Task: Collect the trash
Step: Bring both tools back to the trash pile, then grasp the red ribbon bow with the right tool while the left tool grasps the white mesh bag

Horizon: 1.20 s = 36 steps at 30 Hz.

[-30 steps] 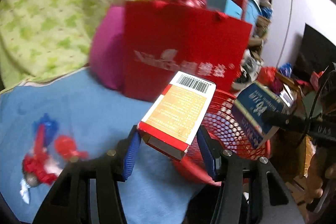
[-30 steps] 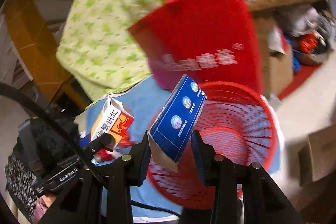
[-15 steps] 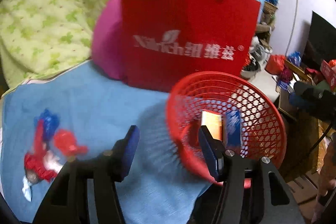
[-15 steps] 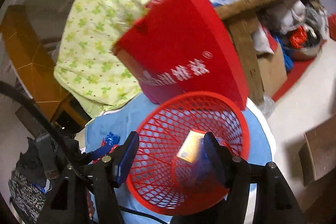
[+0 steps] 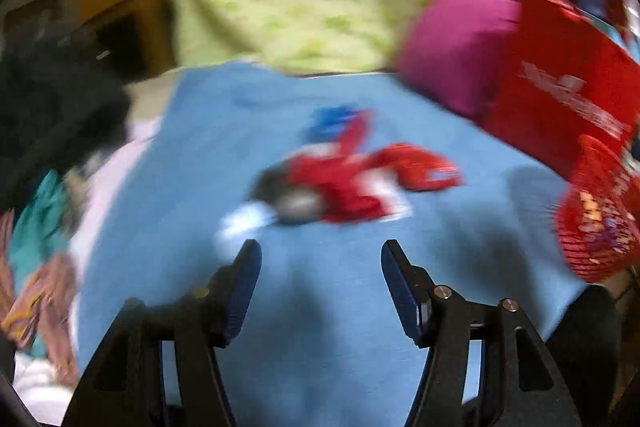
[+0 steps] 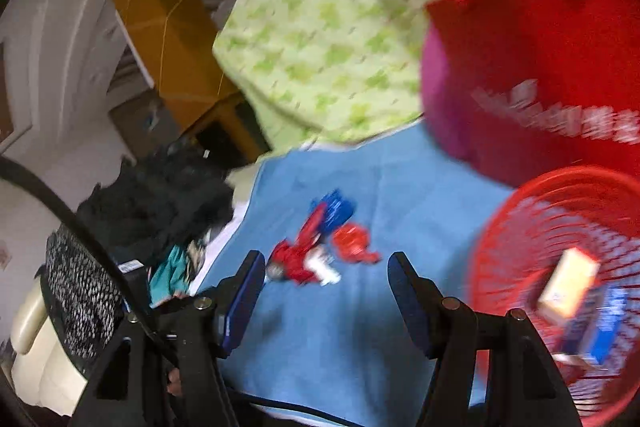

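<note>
Centre of both wrist views, on the blue cloth [image 5: 192,163], lies the leftover trash: a cluster of red and blue wrappers [image 5: 352,179], with a white scrap at its lower left, heavily blurred in the left view so I cannot tell how many pieces. My left gripper [image 5: 320,259] has its jaws spread wide with nothing between them, aimed just below the cluster. My right gripper [image 6: 326,269] is likewise spread and empty, the wrappers showing between its fingertips a bit further off. Right edge of the left frame shows the red mesh basket [image 5: 600,219]; in the right view it sits lower right and already holds an orange-faced box [image 6: 568,287] and a blue box [image 6: 600,331]. Behind it, upper right, stands a red paper bag [image 6: 540,67] with a magenta bag [image 5: 456,47] beside it, and a green patterned cloth [image 6: 328,27] hangs at top centre. I judge the step as reaching for the next batch, boxes done, wrappers not yet touched. Next move calls for lowering one gripper onto the wrappers, pinching low against the cloth without snagging the fabric, then carrying to the basket. Wrappers look thin and crinkly, so they may slip or come up only in part.
</note>
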Motion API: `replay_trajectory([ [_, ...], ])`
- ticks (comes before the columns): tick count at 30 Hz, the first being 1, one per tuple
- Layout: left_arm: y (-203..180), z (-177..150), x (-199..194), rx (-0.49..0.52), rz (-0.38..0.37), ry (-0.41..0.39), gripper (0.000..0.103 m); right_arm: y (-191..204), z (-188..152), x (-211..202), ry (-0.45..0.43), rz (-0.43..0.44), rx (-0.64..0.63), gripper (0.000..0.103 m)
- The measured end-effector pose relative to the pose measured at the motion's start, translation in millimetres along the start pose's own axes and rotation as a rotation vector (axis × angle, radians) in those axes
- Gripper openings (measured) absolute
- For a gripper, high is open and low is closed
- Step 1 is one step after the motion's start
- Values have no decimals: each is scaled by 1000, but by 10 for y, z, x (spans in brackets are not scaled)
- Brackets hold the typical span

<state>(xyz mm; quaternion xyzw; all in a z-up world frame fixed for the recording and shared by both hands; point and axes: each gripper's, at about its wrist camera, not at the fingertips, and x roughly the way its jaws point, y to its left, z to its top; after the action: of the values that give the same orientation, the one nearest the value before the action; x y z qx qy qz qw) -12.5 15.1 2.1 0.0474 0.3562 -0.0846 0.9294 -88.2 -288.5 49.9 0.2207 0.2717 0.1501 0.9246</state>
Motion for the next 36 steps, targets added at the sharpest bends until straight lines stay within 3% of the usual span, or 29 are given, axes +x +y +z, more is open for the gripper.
replay_trajectory([
  [4, 590, -136, 101, -87, 63, 13, 63, 138, -116, 520, 111, 53, 25, 68],
  [8, 828, -176, 285, -123, 67, 38, 63, 208, -185, 1034, 211, 88, 46, 68],
  [16, 842, -88, 742, -162, -28, 75, 63, 612, -190, 1994, 288, 107, -104, 67],
  [23, 864, 6, 1008, -175, -97, 104, 63, 673, -163, 2690, 334, 31, -234, 46],
  [28, 831, 78, 1277, -146, -117, 145, 62, 589, -223, 3135, 401, -20, -235, 42],
  [31, 817, 103, 1490, -147, -140, 204, 51, 519, -276, 3286, 429, -42, -212, 33],
  [33, 810, 96, 1588, -148, -146, 233, 29, 472, -279, 3258, 415, -30, -186, 30],
  [36, 793, 95, 1525, -148, -148, 204, 24, 445, -256, 3098, 385, -12, -165, 28],
])
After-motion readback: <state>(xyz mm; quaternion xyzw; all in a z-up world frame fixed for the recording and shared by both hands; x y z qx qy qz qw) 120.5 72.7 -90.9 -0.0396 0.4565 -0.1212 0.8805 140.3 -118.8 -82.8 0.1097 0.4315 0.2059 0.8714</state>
